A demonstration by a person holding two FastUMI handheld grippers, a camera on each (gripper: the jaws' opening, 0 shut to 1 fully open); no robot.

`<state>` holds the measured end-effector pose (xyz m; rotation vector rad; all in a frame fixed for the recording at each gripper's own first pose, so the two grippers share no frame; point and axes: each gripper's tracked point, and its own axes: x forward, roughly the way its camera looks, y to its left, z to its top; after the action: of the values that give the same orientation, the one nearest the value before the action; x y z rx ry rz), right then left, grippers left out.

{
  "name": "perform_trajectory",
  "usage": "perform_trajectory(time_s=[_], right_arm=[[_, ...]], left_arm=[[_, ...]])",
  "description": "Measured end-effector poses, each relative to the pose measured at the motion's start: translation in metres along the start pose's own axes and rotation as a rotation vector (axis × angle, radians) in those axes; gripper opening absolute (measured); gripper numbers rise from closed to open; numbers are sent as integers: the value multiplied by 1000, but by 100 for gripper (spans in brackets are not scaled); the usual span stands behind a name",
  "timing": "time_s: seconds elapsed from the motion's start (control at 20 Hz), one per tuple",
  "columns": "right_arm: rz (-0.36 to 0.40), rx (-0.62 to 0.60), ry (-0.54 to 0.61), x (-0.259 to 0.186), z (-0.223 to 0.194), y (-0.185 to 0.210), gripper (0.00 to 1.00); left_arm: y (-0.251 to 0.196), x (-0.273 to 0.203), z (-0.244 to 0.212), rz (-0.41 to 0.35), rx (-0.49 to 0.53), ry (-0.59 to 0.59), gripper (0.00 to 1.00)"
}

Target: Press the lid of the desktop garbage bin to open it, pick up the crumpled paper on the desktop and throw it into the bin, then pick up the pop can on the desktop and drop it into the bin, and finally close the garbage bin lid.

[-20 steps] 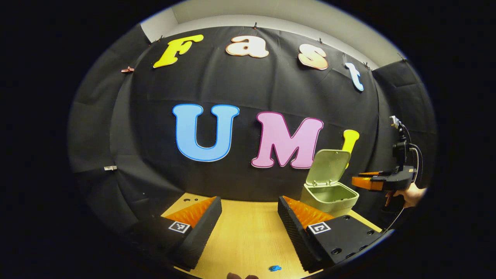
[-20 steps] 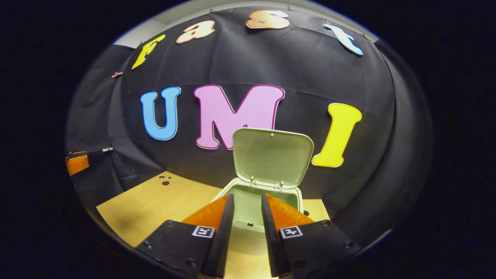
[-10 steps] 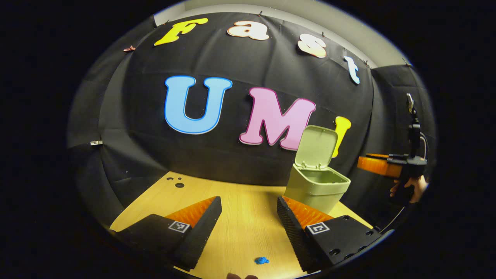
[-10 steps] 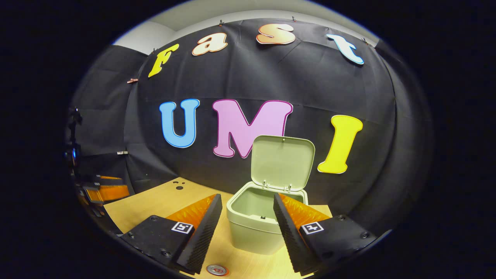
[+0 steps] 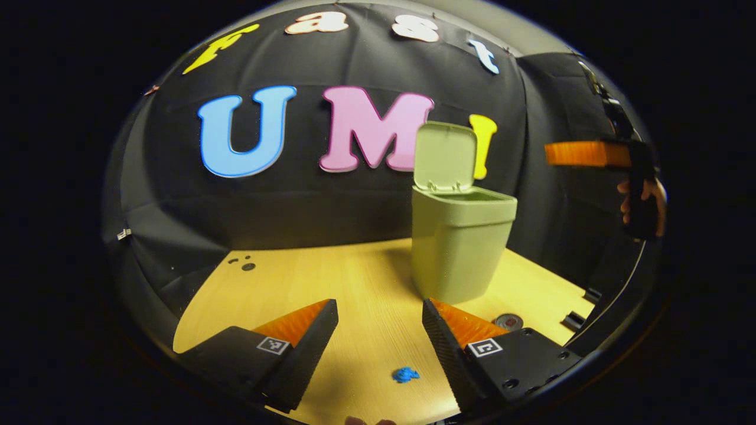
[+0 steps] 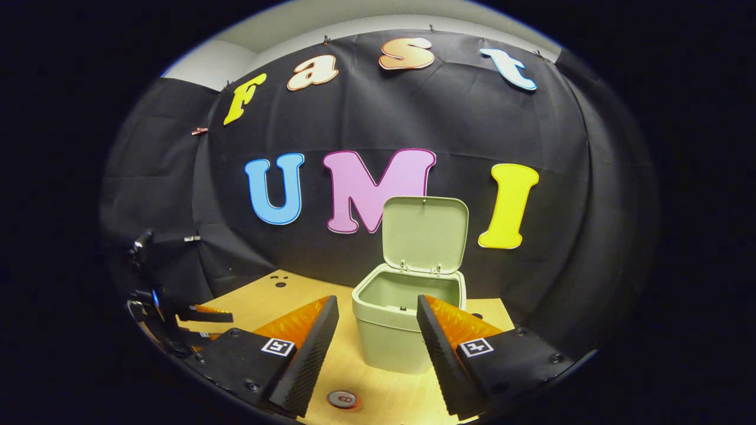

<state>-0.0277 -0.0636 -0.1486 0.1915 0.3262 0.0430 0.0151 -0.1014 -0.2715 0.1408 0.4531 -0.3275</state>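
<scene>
The green bin (image 5: 458,248) stands on the wooden desk (image 5: 331,277) with its lid (image 5: 444,156) up. A small blue crumpled paper (image 5: 405,374) lies on the desk below and between the fingers of my open left gripper (image 5: 379,307). The pop can (image 5: 508,321) shows its round top near the bin's foot, partly behind my finger. In the right gripper view, my right gripper (image 6: 376,302) hangs open in front of the bin (image 6: 393,336), above its rim, with the lid (image 6: 424,233) upright behind. The can (image 6: 344,399) stands below it. Both grippers hold nothing.
A hand (image 5: 641,195) holds the right gripper (image 5: 582,153) high, to the right of the bin. The left gripper (image 6: 198,314) sits low at the desk's left side. Small dark holes (image 5: 243,264) mark the far left of the desk. Black cloth walls close the back.
My right gripper widened from a narrow gap over the bin and pulled back. My left gripper came closer to the bin and tilted down toward the desk.
</scene>
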Motion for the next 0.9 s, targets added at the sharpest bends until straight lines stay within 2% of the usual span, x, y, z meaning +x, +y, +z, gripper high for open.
perform_trajectory(time_s=[0.45,0.55,0.7,0.9], right_arm=[[-80,-25,56,-35,-22,-30,85],[-95,-26,70,-41,-26,-33,85],[-112,-26,86,-50,-30,-38,86],[-121,-36,106,-57,-34,-43,85]], left_arm=[[-33,32,-113,-100,53,272,90],[-40,39,-128,-121,57,316,86],[-45,45,-146,-123,60,365,72],[-40,55,-166,-100,85,430,65]])
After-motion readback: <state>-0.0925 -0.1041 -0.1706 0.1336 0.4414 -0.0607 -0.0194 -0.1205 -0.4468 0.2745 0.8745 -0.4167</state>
